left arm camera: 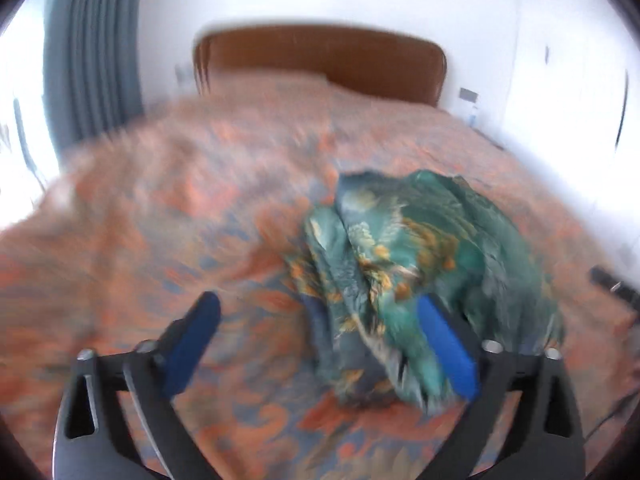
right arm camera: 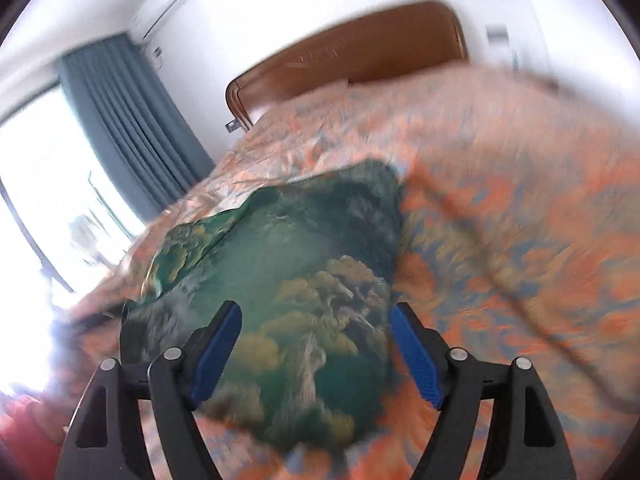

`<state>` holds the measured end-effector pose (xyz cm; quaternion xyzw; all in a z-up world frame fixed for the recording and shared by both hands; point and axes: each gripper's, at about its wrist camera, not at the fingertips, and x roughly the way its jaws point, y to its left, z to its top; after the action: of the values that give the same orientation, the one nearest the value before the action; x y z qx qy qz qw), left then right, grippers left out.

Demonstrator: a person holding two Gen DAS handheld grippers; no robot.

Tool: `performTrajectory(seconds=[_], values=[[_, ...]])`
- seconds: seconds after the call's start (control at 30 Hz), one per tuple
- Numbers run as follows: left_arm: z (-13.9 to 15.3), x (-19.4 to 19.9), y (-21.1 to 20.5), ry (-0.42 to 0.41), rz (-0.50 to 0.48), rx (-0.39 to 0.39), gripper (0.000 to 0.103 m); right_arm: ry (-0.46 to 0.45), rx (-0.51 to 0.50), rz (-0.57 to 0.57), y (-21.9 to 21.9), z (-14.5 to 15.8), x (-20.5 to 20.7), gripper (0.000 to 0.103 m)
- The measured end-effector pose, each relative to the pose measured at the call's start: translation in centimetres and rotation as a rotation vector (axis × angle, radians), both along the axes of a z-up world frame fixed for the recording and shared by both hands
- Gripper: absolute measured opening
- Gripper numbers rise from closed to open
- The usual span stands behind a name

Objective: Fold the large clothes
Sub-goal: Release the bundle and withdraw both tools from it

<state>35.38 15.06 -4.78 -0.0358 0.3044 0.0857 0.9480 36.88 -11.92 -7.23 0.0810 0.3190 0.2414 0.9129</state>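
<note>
the green patterned garment point(left arm camera: 420, 264) lay bunched on the bed point(left arm camera: 160, 216), on its orange floral bedspread, toward the foot edge and well apart from the brown headboard point(left arm camera: 320, 64). the left hand-held gripper point(left arm camera: 320, 344) stood wide open, its blue pads clear of the cloth, one pad in front of the heap. the right hand-held gripper point(right arm camera: 316, 352) was also open, jaws either side of the garment's near end, not pressing it. both views were blurred.

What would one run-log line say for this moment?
left tool: open | right tool: open | green garment: bunched on bed, unheld | fold: unfinished
</note>
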Motion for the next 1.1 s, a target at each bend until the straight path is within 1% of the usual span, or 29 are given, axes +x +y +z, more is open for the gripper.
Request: performTrajectory(seconds=[0.07,0.1,0.17,0.23,0.27,0.3,0.4,0.5,0.6,0.67,0.73,0.8,0.87,0.9,1.0,1.1], values=[[0.9,-3.5,-2.7,-0.038,0.017,0.118,0.102,-0.074,-0.099,-0.040,0.1,1.3,-3.3,0.082],[1.3,-4.6,-3.5,-0.045,0.017,0.138,0.102,-0.124,-0.151,-0.067,0.1,1.9,-5.4,0.082],[1.6,-6.8,-5.2,-0.053,0.021,0.154,0.102,-0.191,-0.214,-0.111,-0.1,2.6,-8.6,0.086],[1.7,-7.5,-5.6,-0.045,0.031,0.134,0.102,-0.227,-0.259,-0.167,-1.0,2.9,-10.3,0.097],[1.8,-7.9,-6.0,-0.038,0.044,0.135,0.102,-0.243,-0.285,-0.204,-1.1,3.0,-11.9,0.099],[2.0,-8.3,-6.4,-0.030,0.060,0.146,0.102,-0.246,-0.294,-0.224,-1.3,3.1,-12.1,0.100],[2.4,-9.9,-7.5,-0.038,0.065,0.183,0.102,-0.260,-0.298,-0.280,-2.3,3.4,-15.0,0.100],[2.6,-11.2,-8.6,-0.048,0.056,0.171,0.102,-0.244,-0.288,-0.301,-3.3,3.6,-16.7,0.100],[3.0,-12.4,-9.6,-0.063,0.054,0.163,0.102,-0.232,-0.283,-0.324,-3.5,3.2,-17.9,0.100],[3.3,-12.9,-10.1,-0.070,0.074,0.178,0.102,-0.256,-0.312,-0.340,-3.4,3.0,-18.8,0.100],[3.3,-13.4,-10.8,-0.065,0.112,0.215,0.102,-0.284,-0.329,-0.355,-3.3,2.9,-19.5,0.100],[2.9,-13.9,-11.1,-0.070,0.135,0.232,0.102,-0.298,-0.320,-0.370,-3.5,3.0,-20.3,0.100],[2.5,-14.3,-11.1,-0.054,0.140,0.211,0.102,-0.282,-0.289,-0.375,-3.8,3.0,-20.8,0.100],[2.0,-14.5,-10.9,-0.026,0.135,0.176,0.102,-0.269,-0.283,-0.371,-3.8,3.0,-21.1,0.100],[1.2,-15.3,-10.7,-0.005,0.096,0.098,0.102,-0.231,-0.301,-0.362,-3.2,2.3,-22.0,0.100],[0.5,-16.7,-11.0,-0.001,0.045,0.062,0.103,-0.214,-0.333,-0.330,-2.1,1.5,-23.5,0.100]])
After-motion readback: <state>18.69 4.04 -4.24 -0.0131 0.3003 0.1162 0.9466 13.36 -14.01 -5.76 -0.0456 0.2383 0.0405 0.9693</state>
